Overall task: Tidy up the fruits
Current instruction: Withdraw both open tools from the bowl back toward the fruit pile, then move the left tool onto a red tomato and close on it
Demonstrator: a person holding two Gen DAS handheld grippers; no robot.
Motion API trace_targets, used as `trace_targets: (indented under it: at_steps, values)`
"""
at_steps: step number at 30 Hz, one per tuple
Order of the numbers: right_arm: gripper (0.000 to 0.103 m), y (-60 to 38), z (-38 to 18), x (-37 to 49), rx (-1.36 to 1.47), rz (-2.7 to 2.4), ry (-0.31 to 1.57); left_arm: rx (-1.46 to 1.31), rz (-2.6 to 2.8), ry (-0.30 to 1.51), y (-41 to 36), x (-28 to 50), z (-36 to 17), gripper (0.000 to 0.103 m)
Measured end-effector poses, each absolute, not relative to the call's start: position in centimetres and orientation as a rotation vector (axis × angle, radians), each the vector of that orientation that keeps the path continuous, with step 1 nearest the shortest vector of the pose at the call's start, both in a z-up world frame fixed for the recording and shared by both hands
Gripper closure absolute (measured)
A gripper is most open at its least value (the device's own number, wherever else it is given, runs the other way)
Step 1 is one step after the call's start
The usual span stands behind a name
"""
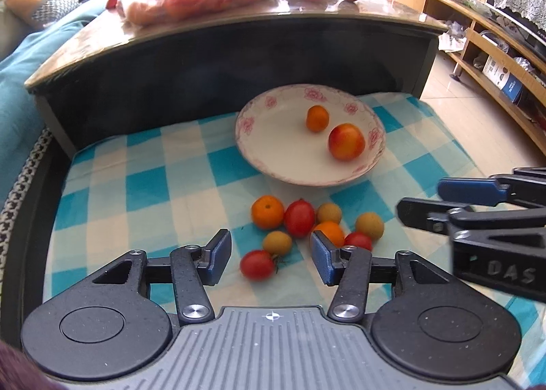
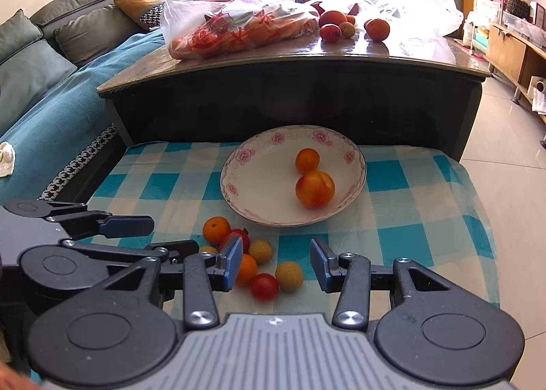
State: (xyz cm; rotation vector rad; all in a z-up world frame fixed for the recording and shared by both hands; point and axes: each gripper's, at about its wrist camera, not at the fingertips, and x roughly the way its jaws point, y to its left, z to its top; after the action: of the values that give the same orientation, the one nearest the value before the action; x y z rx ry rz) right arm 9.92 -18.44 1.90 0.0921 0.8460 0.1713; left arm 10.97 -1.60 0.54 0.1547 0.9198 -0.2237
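Both the left gripper and right gripper hover with jaws apart and empty, near the loose fruits, the plate farther off.

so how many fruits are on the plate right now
2: a small orange toward the back of the plate and a bigger red-yellow fruit in front of it. None look hidden.

Beyond the jaws stands a dark coffee table carrying plastic bags. Left of the jaws: a sofa with cushions. Far right: wooden shelving.
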Motion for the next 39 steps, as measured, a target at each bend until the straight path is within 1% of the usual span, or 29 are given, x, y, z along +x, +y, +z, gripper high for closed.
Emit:
trace_targets:
  at_steps: [6, 10, 16, 22, 31, 39]
  values:
    - [0.058, -18.9, 2.1, 8.2, 0.108, 0.163, 0.868, 0.061, -0.195, 0.964, 0.7, 9.4, 0.5, 0.043]
    - [0.057, -18.6, 3.1, 6.3, 0.127, 0.176, 0.854, 0.057, -0.194, 0.953, 1.0, 7.7, 0.8, 0.041]
    - [0.057, -17.9, 3.0, 4.3, 0.107, 0.198, 0.863, 0.082, -0.211, 0.961, 0.1, 7.0, 0.4, 0.041]
    - [0.057, -18.2, 3.1, 4.4, 0.136, 0.190, 0.854, 0.118, -0.235, 0.944, -0.5, 6.7, 0.2, 0.039]
    - [0.057, -20.0, 1.9, 5.1, 0.144, 0.136, 0.885, 0.121, -0.188, 0.980, 0.2, 8.2, -1.2, 0.039]
    - [0.057, -20.2, -0.6, 8.2, 0.130, 0.134, 0.935, 0.101, -0.171, 1.000, 0.3, 10.4, -1.9, 0.039]
